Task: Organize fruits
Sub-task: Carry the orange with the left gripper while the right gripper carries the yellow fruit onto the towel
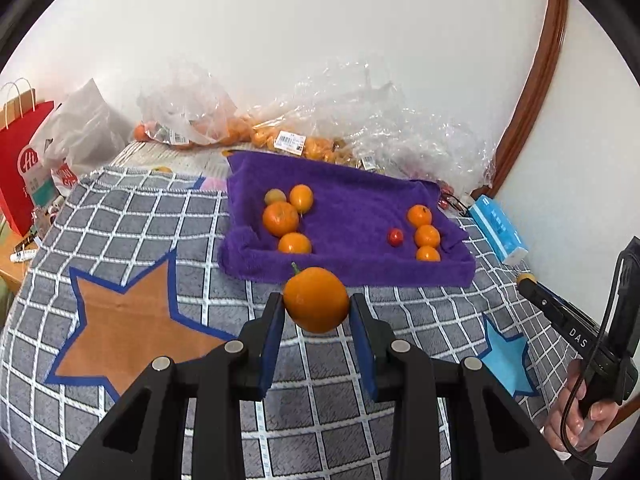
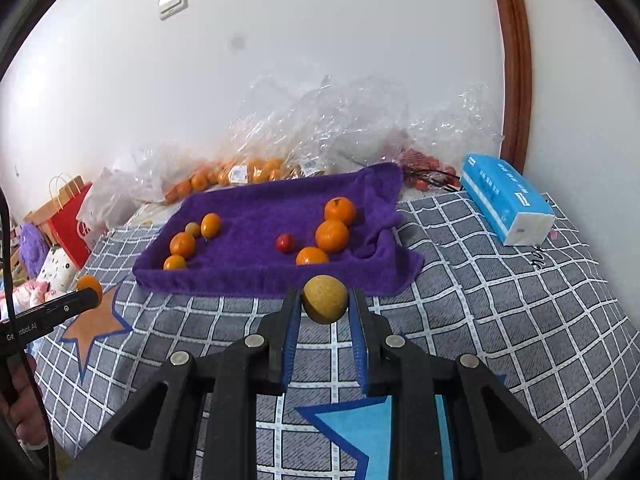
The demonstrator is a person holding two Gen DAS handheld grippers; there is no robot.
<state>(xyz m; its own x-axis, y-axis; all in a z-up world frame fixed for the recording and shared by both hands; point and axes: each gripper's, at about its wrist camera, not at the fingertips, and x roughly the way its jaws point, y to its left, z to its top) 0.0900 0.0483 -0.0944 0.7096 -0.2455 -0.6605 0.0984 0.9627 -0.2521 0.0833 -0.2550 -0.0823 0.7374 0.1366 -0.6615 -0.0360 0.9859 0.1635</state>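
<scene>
The left gripper (image 1: 316,307) is clamped on an orange fruit (image 1: 316,300); the right gripper (image 2: 325,307) is clamped on a dull yellow fruit (image 2: 324,299). Both hang above bare checked blanket (image 1: 160,216), just short of the near edge of the purple towel (image 1: 360,200). On the towel, four orange fruits cluster at the left edge, three at the right, a small red one between, the middle free. Crumpled plastic bags (image 2: 340,120) line the far edge against a white wall (image 2: 320,20); a blue tissue pack (image 2: 504,196) lies at the right.
</scene>
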